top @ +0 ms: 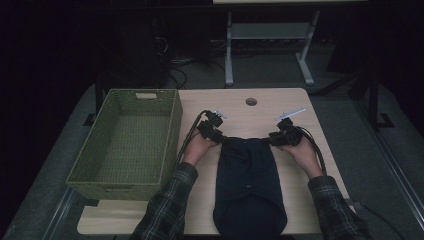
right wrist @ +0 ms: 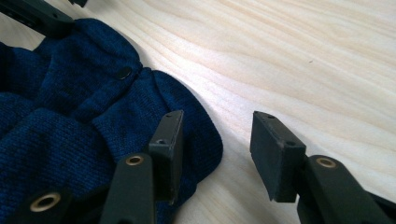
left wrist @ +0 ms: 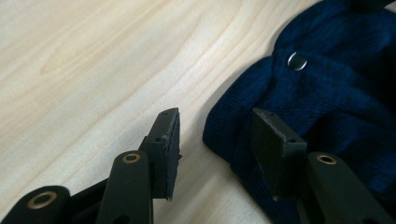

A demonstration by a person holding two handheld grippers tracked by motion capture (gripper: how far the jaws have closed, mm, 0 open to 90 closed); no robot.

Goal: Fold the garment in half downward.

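**Ana:** Starting at the left edge of the tabletop [top: 295,107], a green woven basket [top: 127,142] hangs partly over that side, and the strip of bare wood between its wall and the left gripper [top: 216,136] is narrow.

**Ben:** And past that?

**Ana:** A dark blue knitted garment [top: 248,185] lies down the middle, from about mid-tabletop to the near edge, where its lower end bulges over the rim. Beyond its far end the wood is bare up to a round hole [top: 251,101] near the far edge. The right gripper [top: 274,140] has bare wood out to the right edge.

**Ben:** The grippers themselves?

**Ana:** Each sits at a far corner of the garment. In the left gripper view one jaw stands over bare wood and the other over the knit, with the folded corner [left wrist: 224,133] between them; the pads are apart and not pressing, so it's released. The right gripper view mirrors that: corner [right wrist: 201,140] in the gap, jaws parted, nothing clamped.

**Ben:** Anything hard to read?

**Ana:** The high view is dim, so the garment looks nearly black there and its folds vanish. Sleeves are cut off at the bottom. Close up, the knit is ribbed, navy, with a small button [left wrist: 297,61] by a seam.
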